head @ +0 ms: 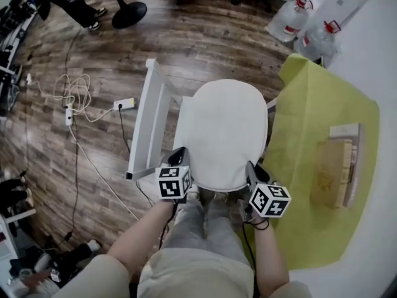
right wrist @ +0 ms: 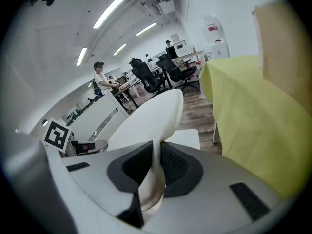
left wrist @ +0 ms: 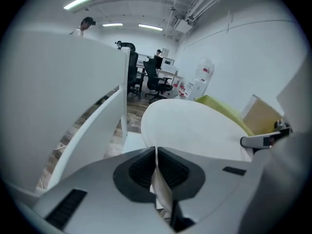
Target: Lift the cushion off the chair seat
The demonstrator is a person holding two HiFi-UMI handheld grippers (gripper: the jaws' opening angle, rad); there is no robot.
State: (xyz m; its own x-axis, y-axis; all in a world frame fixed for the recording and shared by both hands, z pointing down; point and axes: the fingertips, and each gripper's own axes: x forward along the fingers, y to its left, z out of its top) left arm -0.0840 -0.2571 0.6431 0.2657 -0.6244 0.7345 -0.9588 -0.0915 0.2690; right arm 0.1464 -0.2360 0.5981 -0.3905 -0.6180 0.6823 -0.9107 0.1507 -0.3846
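As L gripper & R gripper each sat clamped on cushion's near edge, lower centre of frame, lift looked underway; cushion above chair. Nxt: raise both evenly, clear seat.

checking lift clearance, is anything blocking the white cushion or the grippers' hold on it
Nothing visible does: left gripper and right gripper are shut on the near edge of the white oval fabric cushion, its top bare.
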